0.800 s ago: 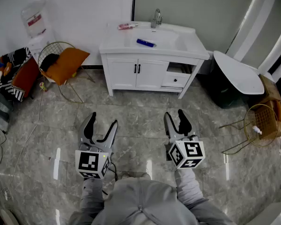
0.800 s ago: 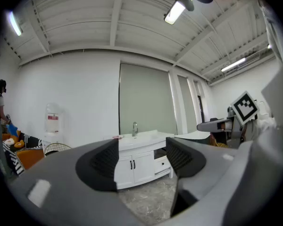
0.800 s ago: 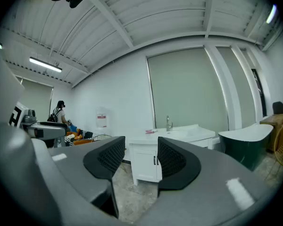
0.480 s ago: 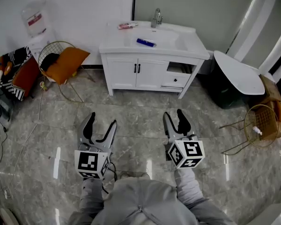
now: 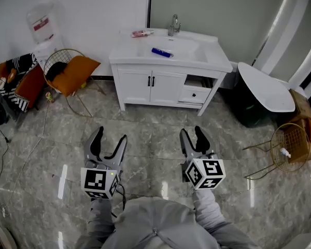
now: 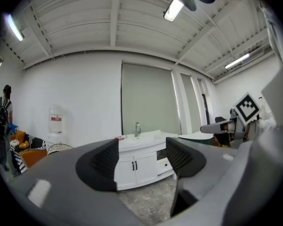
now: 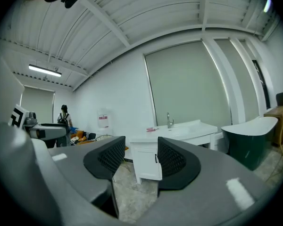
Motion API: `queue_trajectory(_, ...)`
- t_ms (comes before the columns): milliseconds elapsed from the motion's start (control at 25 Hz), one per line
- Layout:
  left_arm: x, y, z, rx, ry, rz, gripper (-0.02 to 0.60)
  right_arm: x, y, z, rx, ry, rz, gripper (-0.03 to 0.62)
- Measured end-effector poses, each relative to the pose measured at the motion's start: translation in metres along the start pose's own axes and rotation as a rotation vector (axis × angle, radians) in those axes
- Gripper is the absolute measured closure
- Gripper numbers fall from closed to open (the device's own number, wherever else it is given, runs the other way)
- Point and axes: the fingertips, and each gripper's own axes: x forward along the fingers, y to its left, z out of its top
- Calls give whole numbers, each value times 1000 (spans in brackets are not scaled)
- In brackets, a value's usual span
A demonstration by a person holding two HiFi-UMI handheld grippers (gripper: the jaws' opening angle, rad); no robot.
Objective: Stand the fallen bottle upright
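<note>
A blue bottle (image 5: 161,52) lies on its side on the white vanity's top (image 5: 207,61), beside the basin and in front of the faucet (image 5: 173,23). A pink item (image 5: 141,33) lies at the counter's back left. Both grippers hover over the marble floor, well short of the vanity. My left gripper (image 5: 108,142) is open and empty, and so is my right gripper (image 5: 194,137). Both gripper views look level at the vanity (image 6: 146,145) (image 7: 188,132) between open jaws. The bottle cannot be made out in either.
The vanity's right drawer (image 5: 196,92) stands ajar. A wire chair with an orange cushion (image 5: 67,69) and a water dispenser (image 5: 41,22) stand at the left. A dark tub with a white lid (image 5: 264,90) and a wire basket (image 5: 290,141) stand at the right.
The whole scene has slid slightly downward in the head view. Both grippers stay open, empty and side by side.
</note>
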Motion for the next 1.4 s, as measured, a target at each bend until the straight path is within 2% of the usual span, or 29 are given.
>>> queue_trajectory(320, 23, -22, -6, -1, 27, 23, 242, 9, -31, -11, 23, 26, 44, 379)
queue_trajectory(560, 59, -12, -16, 0, 54, 20, 242, 39, -44, -26, 54, 54, 48, 379)
queue_trajectory(800, 128, 25, -22, 15, 53, -15, 242, 105, -53, -23, 45, 47, 18, 379)
queue_trajectory(1120, 244, 97, -13, 43, 32, -82, 242, 231, -58, -7, 53, 38, -33, 379)
queue_trajectory(1400, 322, 145, -19, 37, 39, -125, 242, 316, -58, 3, 52, 28, -57, 379)
